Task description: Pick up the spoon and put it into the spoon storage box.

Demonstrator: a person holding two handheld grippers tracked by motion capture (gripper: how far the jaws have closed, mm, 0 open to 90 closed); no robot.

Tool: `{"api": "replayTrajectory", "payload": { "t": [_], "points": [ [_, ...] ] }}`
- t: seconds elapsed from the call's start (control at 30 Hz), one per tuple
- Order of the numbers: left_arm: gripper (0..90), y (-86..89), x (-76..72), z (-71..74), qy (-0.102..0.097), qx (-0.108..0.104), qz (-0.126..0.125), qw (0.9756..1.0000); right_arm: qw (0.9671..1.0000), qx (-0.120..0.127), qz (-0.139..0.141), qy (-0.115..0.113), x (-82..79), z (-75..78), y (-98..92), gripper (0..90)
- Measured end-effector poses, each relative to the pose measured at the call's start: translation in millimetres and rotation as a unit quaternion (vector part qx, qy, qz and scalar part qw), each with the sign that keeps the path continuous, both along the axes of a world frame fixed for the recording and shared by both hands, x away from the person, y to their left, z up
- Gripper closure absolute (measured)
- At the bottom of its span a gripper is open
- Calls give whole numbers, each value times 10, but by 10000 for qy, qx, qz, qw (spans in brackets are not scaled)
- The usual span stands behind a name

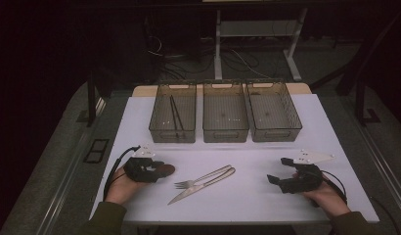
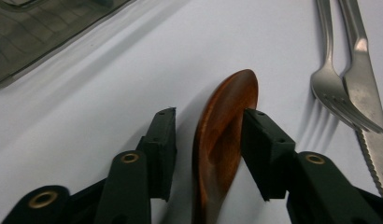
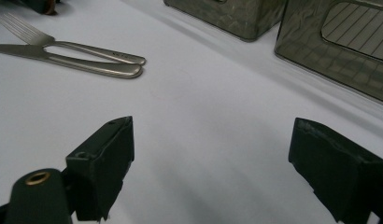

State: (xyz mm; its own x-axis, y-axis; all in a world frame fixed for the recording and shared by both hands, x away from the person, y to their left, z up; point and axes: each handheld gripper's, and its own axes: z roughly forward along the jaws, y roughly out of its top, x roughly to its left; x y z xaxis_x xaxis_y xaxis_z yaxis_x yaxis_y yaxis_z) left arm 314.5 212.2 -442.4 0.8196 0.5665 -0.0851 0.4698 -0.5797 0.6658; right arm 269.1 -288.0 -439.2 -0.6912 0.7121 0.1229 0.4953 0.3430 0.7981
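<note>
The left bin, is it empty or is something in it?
Not empty: the left bin holds a pair of dark chopsticks lying lengthwise on its floor.

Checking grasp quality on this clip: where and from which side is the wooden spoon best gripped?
Grip the wooden spoon across its narrow width near the bowl, coming along its length as the left gripper does. It sits edge-up between the jaws, so the pads meet its two broad faces.

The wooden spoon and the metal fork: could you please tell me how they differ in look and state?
The wooden spoon is reddish-brown; the fork is shiny silver. The spoon lies between the jaws of the left gripper, one jaw against it, the other apart; the fork lies free, touching the knife. The spoon shows a smooth bowl; the fork ends in tines. Both rest on the white table.
</note>
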Motion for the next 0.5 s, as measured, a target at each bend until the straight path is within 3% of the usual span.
{"api": "replayTrajectory", "payload": {
  "t": [0.33, 0.5],
  "points": [
    [722, -25, -16, 10, 56, 6, -239, 9997, 10000, 12, -25, 3, -2, 3, -5, 137],
    [789, -45, -21, 26, -9, 101, -310, 9995, 10000, 16, -34, -24, 2, 5, -11, 137]
  ]
}}
